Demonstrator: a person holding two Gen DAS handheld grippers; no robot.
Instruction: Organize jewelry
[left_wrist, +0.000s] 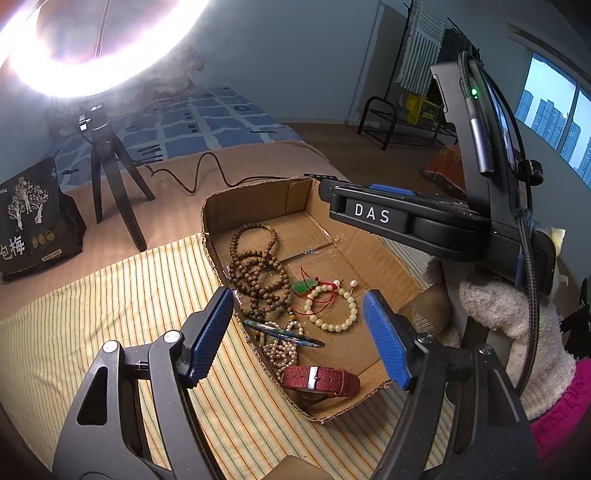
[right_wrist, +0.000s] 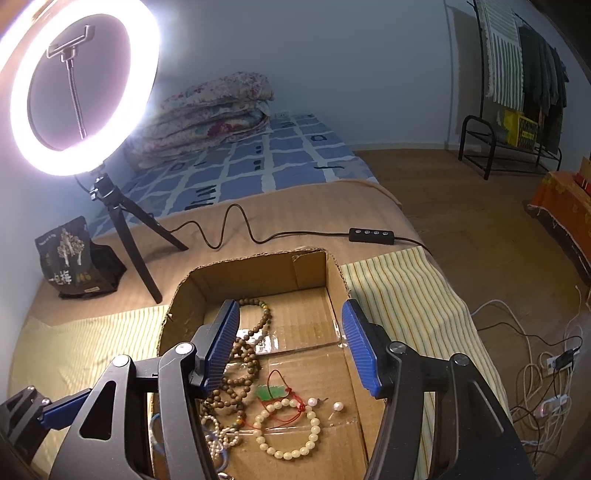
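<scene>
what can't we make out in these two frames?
- Watch face: left view, the red strap covers it; right view, it falls below the bottom edge.
- Wooden beads: right view, partly behind the right gripper's left finger.
- Blue bangle: right view, mostly behind the gripper body.
- Box near right corner: left view, behind the left gripper's finger.

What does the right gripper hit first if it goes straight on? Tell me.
Most likely the green pendant on its red cord, or the cardboard box floor beside it. The right gripper is open over the box, holding nothing. Depth is hard to judge here.
</scene>
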